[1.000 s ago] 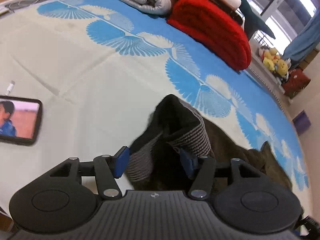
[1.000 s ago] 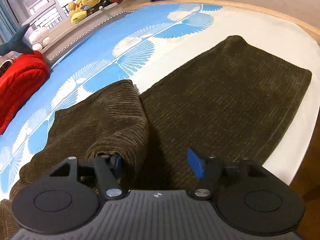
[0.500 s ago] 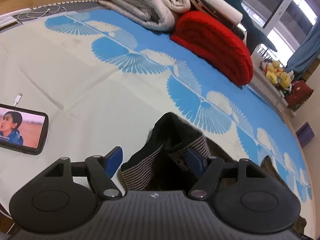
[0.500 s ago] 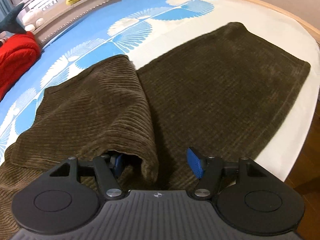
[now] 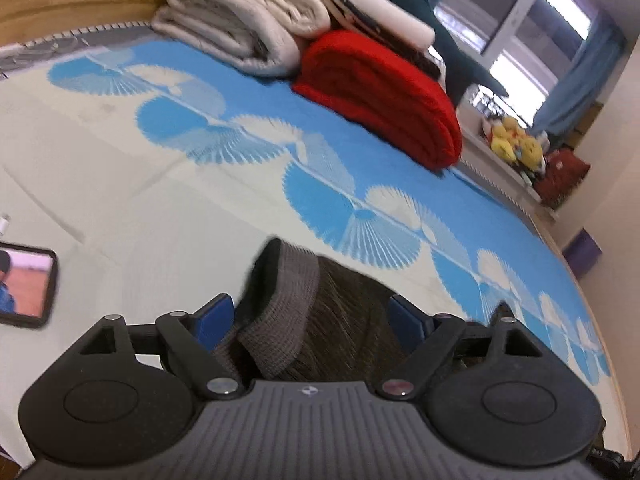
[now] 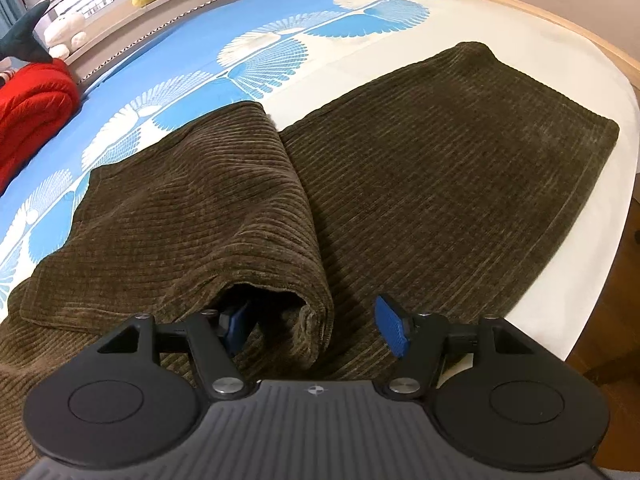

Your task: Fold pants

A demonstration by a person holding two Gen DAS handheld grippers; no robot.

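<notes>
Right wrist view: the bed [image 6: 520, 56] spreads ahead of my right gripper [image 6: 316, 326], the brown corduroy pants [image 6: 440, 168] flat on it, one leg laid over just left of centre. My jaws stand spread, the hem between them, unpinched. My left gripper [image 5: 308, 316], likewise spread, straddles the waistband [image 5: 288, 300]. I judge one lengthwise fold underway; crosswise folds remain.

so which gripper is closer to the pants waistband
Left. The left gripper straddles the waistband; the right gripper sits at a folded leg hem, no waistband in its view.
</notes>
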